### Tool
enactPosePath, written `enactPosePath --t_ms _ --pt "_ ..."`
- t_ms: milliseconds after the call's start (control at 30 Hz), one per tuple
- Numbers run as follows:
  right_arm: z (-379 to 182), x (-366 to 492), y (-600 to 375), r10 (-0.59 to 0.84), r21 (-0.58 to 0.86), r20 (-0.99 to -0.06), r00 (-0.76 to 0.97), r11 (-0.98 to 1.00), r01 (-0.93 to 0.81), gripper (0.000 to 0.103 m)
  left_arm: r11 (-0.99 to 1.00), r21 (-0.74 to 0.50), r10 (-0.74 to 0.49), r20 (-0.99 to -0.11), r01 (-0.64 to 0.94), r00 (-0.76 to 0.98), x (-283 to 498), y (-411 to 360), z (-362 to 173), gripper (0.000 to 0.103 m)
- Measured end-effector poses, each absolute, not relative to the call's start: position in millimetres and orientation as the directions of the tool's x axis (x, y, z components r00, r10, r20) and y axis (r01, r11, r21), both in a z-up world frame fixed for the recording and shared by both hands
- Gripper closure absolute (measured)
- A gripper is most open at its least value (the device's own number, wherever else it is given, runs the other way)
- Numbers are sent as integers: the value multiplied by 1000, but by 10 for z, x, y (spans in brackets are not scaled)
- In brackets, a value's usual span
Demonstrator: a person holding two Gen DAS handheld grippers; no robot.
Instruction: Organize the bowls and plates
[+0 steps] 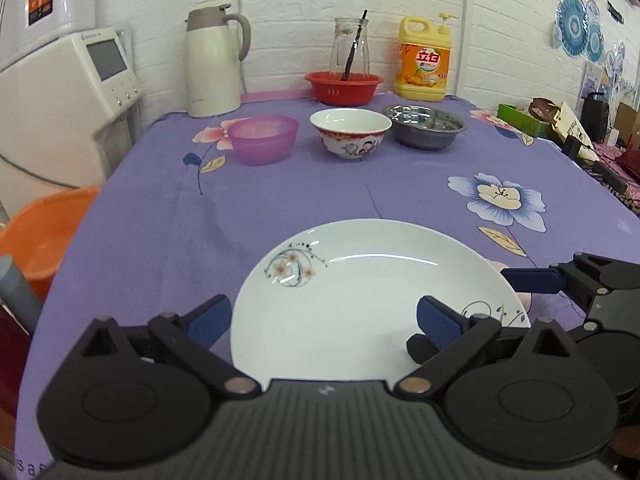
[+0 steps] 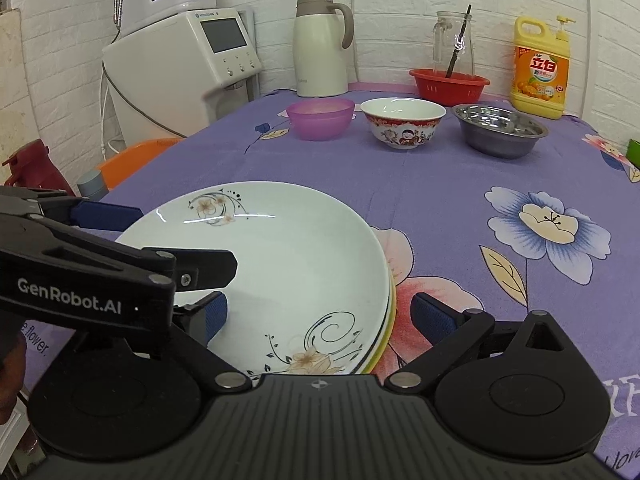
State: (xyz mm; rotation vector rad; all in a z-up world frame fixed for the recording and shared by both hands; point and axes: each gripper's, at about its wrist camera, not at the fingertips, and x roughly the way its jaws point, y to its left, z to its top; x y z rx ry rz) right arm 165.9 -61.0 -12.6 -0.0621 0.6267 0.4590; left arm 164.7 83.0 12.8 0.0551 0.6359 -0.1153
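A white plate with flower prints lies on top of a stack of plates at the near side of the purple tablecloth; the same plate fills the right wrist view. Both grippers hover over it. My left gripper is open and empty above the plate's near-left part. My right gripper is open and empty over the plate's near-right rim. At the far side stand a purple plastic bowl, a white and red ceramic bowl and a steel bowl.
Behind the bowls are a red basket holding a glass jar, a yellow detergent bottle and a cream thermos jug. A white appliance and an orange basin stand left of the table.
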Motion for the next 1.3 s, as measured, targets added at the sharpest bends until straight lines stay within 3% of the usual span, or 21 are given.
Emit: enactPosePath --t_ms 200,633,1133,1300 --pt "-71 1680 -851 419 169 -552 721 903 -395 0 995 -47 -103 -541 92 835 1599 884 305 5" --pt "-77 1794 -1493 348 293 -539 767 931 -217 0 977 -110 -212 -532 181 820 1693 454 398 5" --pt "-222 1889 -1948 188 275 -564 804 961 -32 0 967 -130 -255 -567 221 783 1938 58 341 5" --pt "-275 1897 -2013 161 224 -554 817 974 -41 0 963 -138 -268 -585 231 765 2062 -47 319 5"
